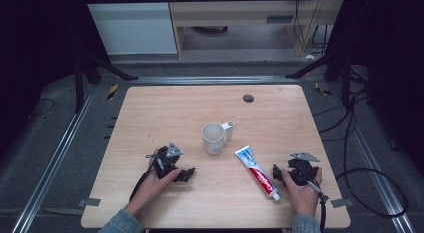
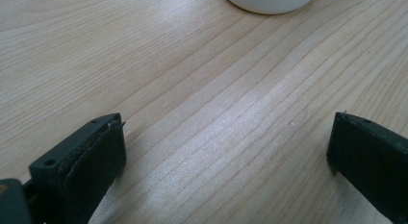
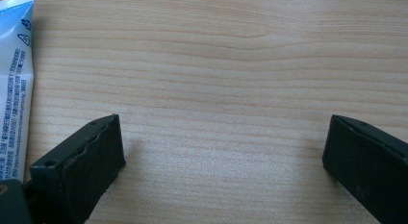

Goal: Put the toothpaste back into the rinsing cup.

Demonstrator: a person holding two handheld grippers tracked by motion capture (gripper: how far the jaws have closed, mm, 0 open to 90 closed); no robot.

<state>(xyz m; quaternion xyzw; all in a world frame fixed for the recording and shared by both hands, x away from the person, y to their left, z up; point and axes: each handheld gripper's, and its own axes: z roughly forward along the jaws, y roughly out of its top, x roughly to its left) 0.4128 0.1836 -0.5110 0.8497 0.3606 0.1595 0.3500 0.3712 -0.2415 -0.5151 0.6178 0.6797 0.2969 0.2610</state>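
On the wooden bench [image 1: 150,108], a toothpaste tube [image 1: 257,173] lay flat — red, white and blue, its small print too fine to read — just beside the right hand-held gripper [image 1: 278,174]. A white mug [image 1: 215,138] stood upright mid-bench. Both the right and the left hand-held gripper [image 1: 188,174] rested low with jaws spread wide — gripping nothing.

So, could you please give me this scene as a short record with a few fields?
surface: wooden table
mug: white mug, upright, mid-table, handle toward the far right
tube: toothpaste tube, lying flat right of the mug, cap toward the near edge
left gripper: open, low over bare wood, nothing between the jaws
right gripper: open, beside the tube, nothing between the jaws
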